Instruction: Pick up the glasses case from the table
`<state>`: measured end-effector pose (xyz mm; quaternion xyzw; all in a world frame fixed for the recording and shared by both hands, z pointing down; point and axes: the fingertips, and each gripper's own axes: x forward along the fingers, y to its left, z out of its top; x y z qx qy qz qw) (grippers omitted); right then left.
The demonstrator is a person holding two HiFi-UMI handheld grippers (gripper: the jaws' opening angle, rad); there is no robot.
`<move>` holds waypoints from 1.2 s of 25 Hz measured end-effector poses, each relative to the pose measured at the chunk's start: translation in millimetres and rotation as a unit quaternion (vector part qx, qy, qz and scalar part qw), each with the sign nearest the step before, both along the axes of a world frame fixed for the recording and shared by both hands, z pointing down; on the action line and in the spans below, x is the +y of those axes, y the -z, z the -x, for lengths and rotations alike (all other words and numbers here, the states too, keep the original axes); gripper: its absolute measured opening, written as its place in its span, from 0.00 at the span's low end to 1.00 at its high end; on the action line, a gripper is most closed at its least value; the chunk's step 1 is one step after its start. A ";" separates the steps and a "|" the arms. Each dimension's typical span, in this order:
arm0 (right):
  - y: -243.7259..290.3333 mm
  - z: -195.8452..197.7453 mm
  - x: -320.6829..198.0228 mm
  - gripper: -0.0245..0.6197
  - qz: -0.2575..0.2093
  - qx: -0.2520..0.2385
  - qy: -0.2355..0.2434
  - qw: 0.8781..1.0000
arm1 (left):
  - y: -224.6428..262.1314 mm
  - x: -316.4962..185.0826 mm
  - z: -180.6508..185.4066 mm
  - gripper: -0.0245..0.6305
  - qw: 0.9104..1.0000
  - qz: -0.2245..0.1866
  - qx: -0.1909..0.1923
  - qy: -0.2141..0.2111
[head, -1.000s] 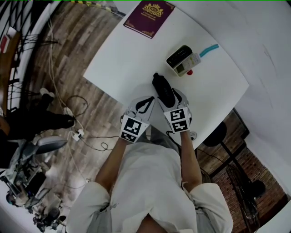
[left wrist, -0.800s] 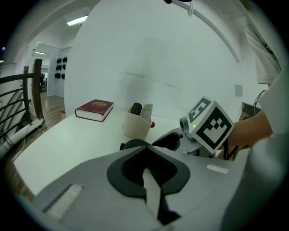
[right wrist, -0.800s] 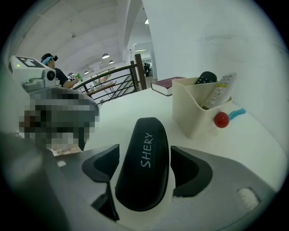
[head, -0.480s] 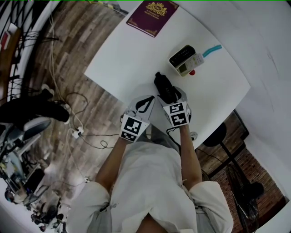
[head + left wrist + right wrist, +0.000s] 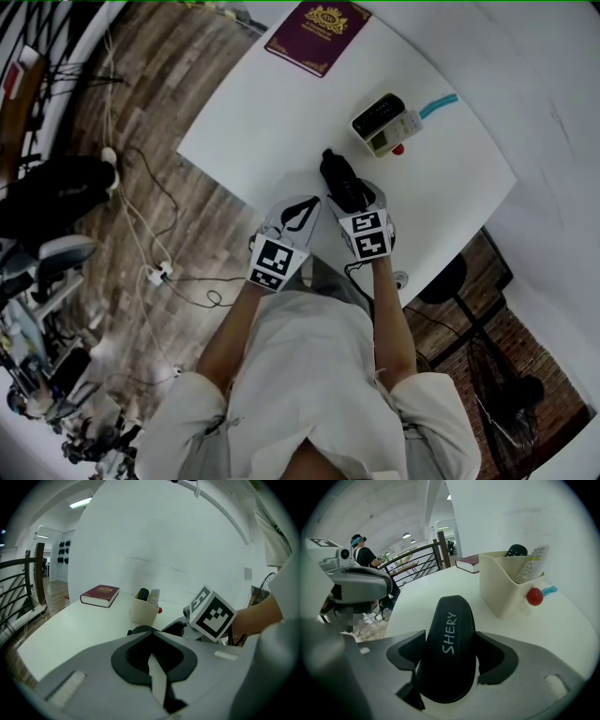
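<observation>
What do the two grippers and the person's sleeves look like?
The left gripper and right gripper each have pale grey bodies, black jaw pads and a cube with black-and-white square markers. The light sleeves end near the elbows. The right gripper's jaws are closing around the glasses case.

a white table [image 5: 262, 122] with rounded corners carries everything here. at its far corner a dark red book [image 5: 312, 36] with a gold emblem lies flat and closed. toward the right side a cream holder [image 5: 506, 588] stands upright. a small red ball [image 5: 534, 596] sits just beside its base, and a teal piece [image 5: 437, 103], perhaps a handle, shows beyond it. a black glasses case [image 5: 337, 176] marked "shery" lies near the front edge, near the holder and well apart from the book.
</observation>
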<state>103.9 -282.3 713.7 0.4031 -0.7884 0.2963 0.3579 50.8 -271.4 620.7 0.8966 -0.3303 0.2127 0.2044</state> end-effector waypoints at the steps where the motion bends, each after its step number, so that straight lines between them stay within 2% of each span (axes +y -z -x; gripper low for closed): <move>1: 0.9 0.0 0.0 0.56 -0.001 -0.001 -0.001 1.000 | 0.4 -0.1 0.3 0.07 1.000 -0.001 0.000 0.000; 11: 23.6 -1.5 -1.5 0.55 -0.032 -0.006 -0.011 0.999 | 8.4 -1.4 3.7 0.07 1.000 -0.012 0.004 -0.002; 20: 81.6 -7.9 -1.7 0.55 -0.106 -0.023 -0.028 0.994 | 36.3 -9.7 8.0 0.07 0.999 -0.045 0.013 -0.004; 30: 160.2 -17.3 3.7 0.55 -0.203 -0.031 -0.057 0.977 | 84.7 -12.7 6.5 0.07 0.994 -0.099 0.029 -0.025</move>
